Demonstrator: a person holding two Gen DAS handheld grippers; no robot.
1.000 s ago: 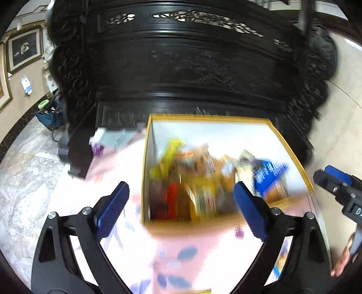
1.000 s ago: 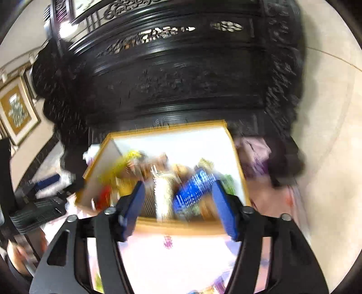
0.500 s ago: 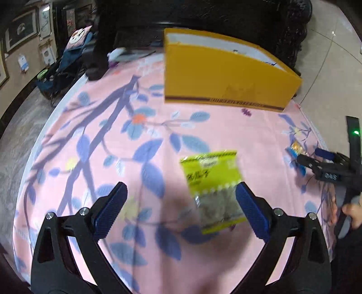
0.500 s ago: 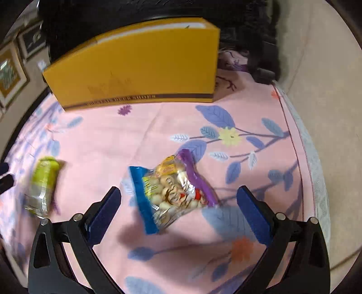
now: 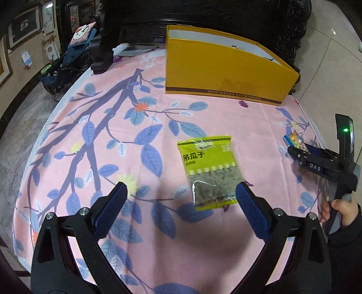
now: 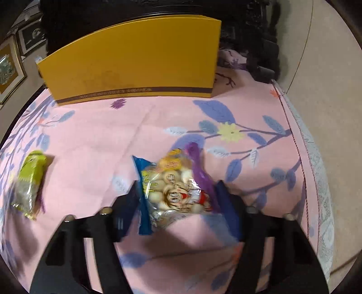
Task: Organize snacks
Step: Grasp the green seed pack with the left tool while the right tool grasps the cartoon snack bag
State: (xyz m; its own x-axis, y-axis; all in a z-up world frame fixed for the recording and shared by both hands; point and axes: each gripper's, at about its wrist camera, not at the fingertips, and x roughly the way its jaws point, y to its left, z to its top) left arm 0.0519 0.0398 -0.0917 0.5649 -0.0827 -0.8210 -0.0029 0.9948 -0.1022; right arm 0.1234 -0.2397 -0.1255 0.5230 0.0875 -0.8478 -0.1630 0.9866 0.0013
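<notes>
A green seed packet [image 5: 209, 169] lies flat on the pink floral tablecloth [image 5: 101, 140]. My left gripper [image 5: 181, 190] hovers open just short of it, the packet's near end beside the right fingertip. In the right wrist view a clear bag of round biscuits [image 6: 174, 192] with blue and purple ends sits between the fingers of my right gripper [image 6: 178, 203]. Its jaws are closing, and the pads meet both edges of the bag. The green packet [image 6: 29, 181] lies to its left. The yellow box [image 5: 226, 74] [image 6: 135, 63] stands at the far side. The left wrist view shows the right gripper [image 5: 296, 149] at the table's right edge.
A dark carved cabinet [image 5: 203, 13] rises behind the box. A dark object [image 5: 99, 61] sits on the table's far left corner, with a blue pushchair [image 5: 67, 63] beyond it. The table edge [image 6: 316, 169] drops to tiled floor on the right. A person's hand [image 5: 339, 210] holds the right gripper.
Both grippers came back from over the box and dropped toward the tablecloth. The right gripper's fingers have drawn in from wide apart onto the biscuit bag. The left gripper stays open near the green packet.
</notes>
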